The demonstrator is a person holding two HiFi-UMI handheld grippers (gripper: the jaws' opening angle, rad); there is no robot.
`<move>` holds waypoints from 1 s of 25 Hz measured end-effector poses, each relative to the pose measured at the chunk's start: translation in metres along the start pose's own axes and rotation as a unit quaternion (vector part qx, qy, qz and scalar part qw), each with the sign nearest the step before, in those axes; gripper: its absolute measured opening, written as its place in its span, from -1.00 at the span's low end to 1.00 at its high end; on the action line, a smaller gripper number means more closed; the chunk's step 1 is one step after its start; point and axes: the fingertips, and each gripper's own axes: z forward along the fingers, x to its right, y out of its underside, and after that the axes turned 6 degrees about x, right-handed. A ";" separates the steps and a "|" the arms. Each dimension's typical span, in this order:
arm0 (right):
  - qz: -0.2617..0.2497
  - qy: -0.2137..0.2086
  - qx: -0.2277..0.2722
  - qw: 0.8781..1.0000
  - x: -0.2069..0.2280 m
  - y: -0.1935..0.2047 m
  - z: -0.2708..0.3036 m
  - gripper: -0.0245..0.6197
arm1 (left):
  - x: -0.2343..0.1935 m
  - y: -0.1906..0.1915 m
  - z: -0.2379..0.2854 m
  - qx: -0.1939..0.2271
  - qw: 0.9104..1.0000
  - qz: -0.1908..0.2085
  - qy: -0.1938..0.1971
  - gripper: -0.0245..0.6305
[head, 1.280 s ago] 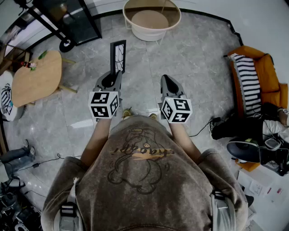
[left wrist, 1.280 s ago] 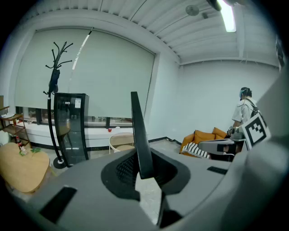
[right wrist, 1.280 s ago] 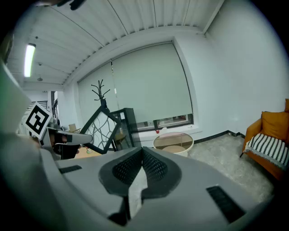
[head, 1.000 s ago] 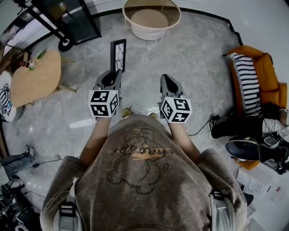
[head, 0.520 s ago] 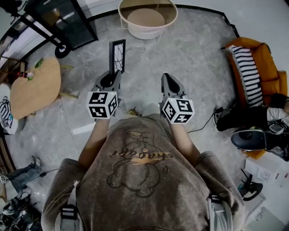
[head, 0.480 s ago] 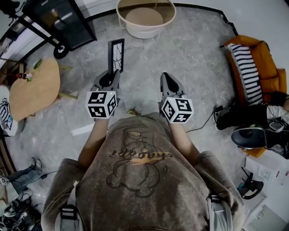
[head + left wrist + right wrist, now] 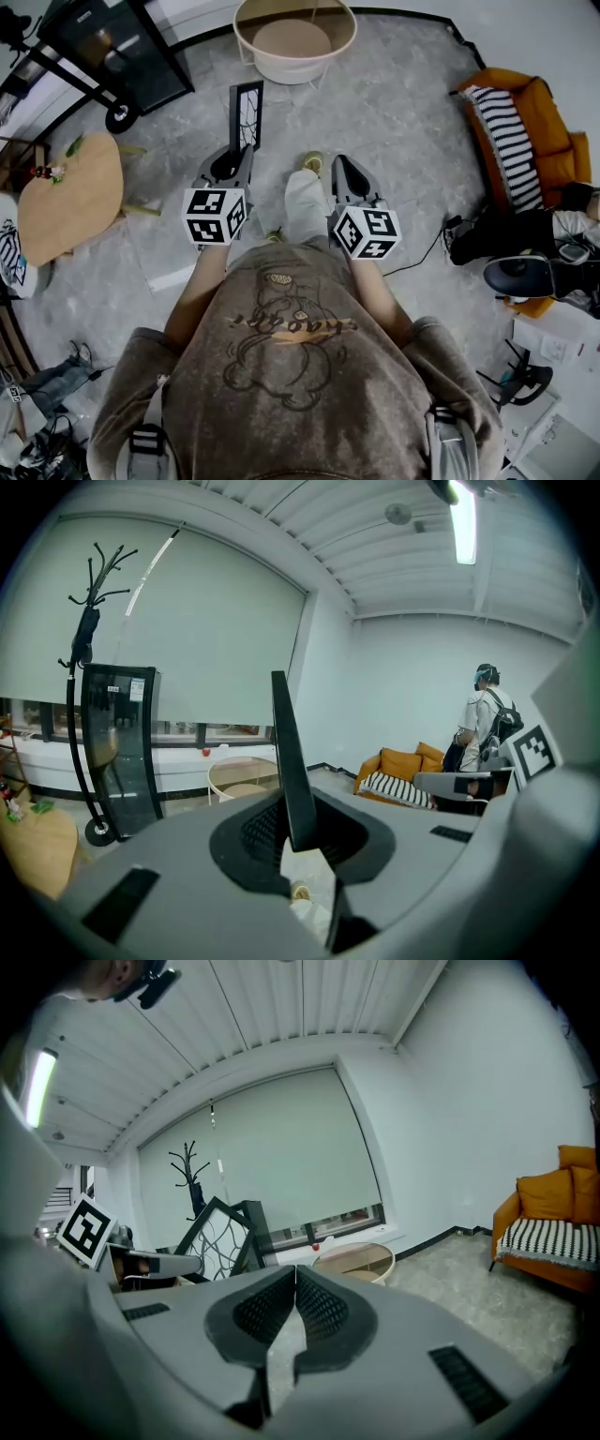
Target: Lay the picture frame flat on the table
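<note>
Black and stiff, the picture frame stands upright at twelve o'clock of the left gripper, jaws pinching its bottom rim — a sound hold for something light, probably fragile. Jaws of the right gripper meet, empty.

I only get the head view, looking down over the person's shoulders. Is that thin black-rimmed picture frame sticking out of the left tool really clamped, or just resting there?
Observer: Clamped. In the left gripper view the black-rimmed picture frame stands edge-on between the jaws of the left gripper, and they pinch its lower end.
Operator: And the other tool, is it carrying anything?
Observer: No. The right gripper view shows the right gripper with its jaws closed together and nothing between them.
</note>
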 end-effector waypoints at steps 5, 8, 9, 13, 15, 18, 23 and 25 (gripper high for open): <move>0.006 0.000 -0.001 1.000 0.008 -0.002 0.010 -0.86 | -0.002 -0.001 0.013 -0.002 1.000 -0.001 0.002 -0.73; 0.009 0.005 -0.002 1.000 0.016 -0.003 0.018 -0.86 | -0.005 -0.002 0.024 -0.008 1.000 0.000 0.003 -0.73; 0.010 0.006 -0.002 1.000 0.018 -0.004 0.021 -0.86 | -0.006 -0.002 0.027 -0.008 1.000 0.001 0.003 -0.73; 0.014 0.005 -0.006 1.000 0.026 -0.003 0.038 -0.86 | -0.011 -0.004 0.043 -0.009 1.000 0.003 0.005 -0.73; 0.013 0.004 -0.011 1.000 0.029 -0.001 0.047 -0.86 | -0.015 -0.005 0.051 -0.012 1.000 0.004 0.005 -0.73; 0.013 0.003 -0.010 1.000 0.034 -0.003 0.062 -0.86 | -0.023 -0.007 0.064 -0.013 1.000 0.003 0.004 -0.73; 0.015 0.002 -0.012 1.000 0.043 -0.007 0.090 -0.86 | -0.035 -0.014 0.089 -0.015 1.000 0.000 0.004 -0.73; 0.016 0.002 -0.012 1.000 0.047 -0.009 0.101 -0.86 | -0.039 -0.016 0.100 -0.016 1.000 -0.001 0.005 -0.73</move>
